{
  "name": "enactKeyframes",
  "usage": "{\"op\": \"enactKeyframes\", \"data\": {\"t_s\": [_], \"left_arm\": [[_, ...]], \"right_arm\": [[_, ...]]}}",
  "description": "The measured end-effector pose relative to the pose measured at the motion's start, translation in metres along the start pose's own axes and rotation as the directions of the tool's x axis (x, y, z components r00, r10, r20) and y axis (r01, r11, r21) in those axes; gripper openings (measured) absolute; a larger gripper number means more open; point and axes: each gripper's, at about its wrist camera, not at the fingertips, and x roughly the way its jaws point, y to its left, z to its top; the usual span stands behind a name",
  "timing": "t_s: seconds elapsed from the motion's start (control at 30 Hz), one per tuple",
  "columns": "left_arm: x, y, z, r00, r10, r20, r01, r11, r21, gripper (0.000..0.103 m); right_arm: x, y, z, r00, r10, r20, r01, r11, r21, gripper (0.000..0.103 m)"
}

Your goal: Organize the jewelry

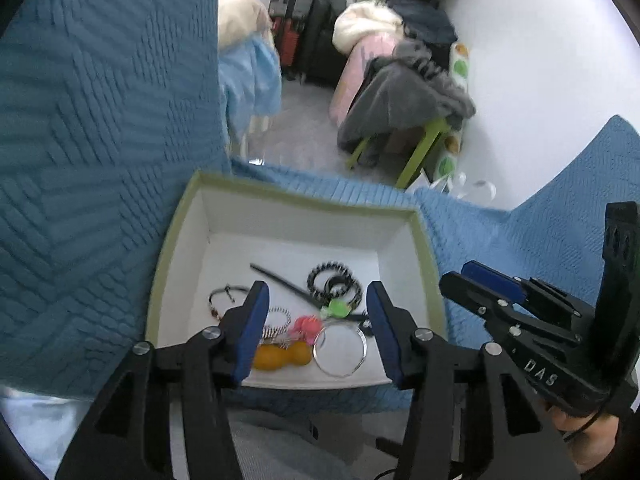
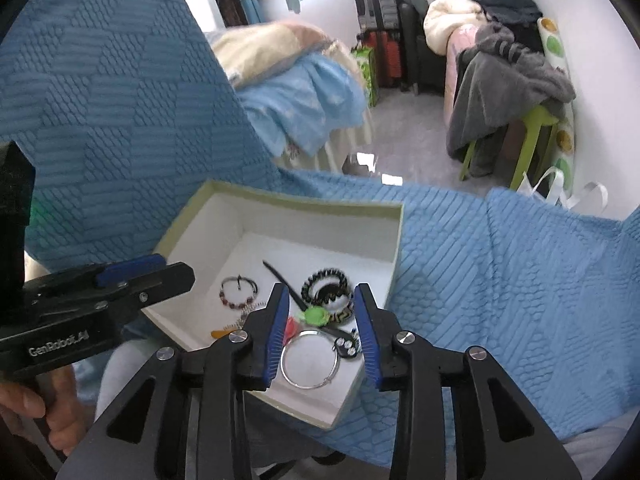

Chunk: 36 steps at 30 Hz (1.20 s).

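Observation:
A white box with a pale green rim [image 1: 168, 240] [image 2: 396, 240] sits on the blue quilted cover. In it lie a silver hoop [image 1: 340, 350] [image 2: 310, 360], a black-and-white coiled band [image 1: 334, 280] [image 2: 326, 284], a beaded bracelet [image 1: 224, 298] [image 2: 238, 292], a black stick [image 1: 280, 280] [image 2: 280, 276], a green piece [image 1: 338, 308] [image 2: 316, 314], a pink piece [image 1: 308, 326] and an orange piece [image 1: 280, 356]. My left gripper [image 1: 316, 296] is open and empty above the box's near side. My right gripper [image 2: 320, 298] is open and empty above the hoop; it also shows at the left wrist view's right [image 1: 472, 280].
The blue quilted cover [image 2: 500, 280] drapes over the seat and its back [image 1: 100, 120]. Beyond are a bed with a light blue blanket [image 2: 304, 100], suitcases [image 2: 380, 40], and a green stool under grey clothes [image 1: 408, 104].

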Motion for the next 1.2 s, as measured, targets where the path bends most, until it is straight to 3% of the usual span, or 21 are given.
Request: {"op": "enactKeyframes", "data": {"t_s": [0.23,0.4,0.6,0.8,1.2], "left_arm": [[-0.06,-0.025,0.017,0.991,0.036,0.126,-0.042,0.998,0.049,0.051],[-0.117,-0.051,0.025,0.97,0.014,0.241,-0.041,0.994,0.106,0.051],[-0.162,-0.074,0.021,0.952,-0.006,0.307,-0.047,0.985,0.165,0.052],[-0.175,-0.084,0.008,0.947,0.038,0.32,-0.094,0.982,0.162,0.052],[-0.173,-0.088,-0.037,0.955,0.083,0.283,-0.128,0.981,0.147,0.052]], "right_arm": [[-0.067,0.002,0.027,0.987,0.011,0.158,-0.008,1.0,-0.022,0.032],[-0.123,0.009,0.037,0.962,0.022,0.271,-0.015,1.0,-0.026,0.032],[-0.18,0.014,0.031,0.938,0.018,0.345,-0.013,1.0,-0.017,0.034],[-0.209,0.018,0.012,0.929,0.021,0.37,-0.014,1.0,-0.022,0.034],[-0.21,0.027,-0.05,0.952,-0.043,0.304,0.039,0.999,0.018,0.034]]}}
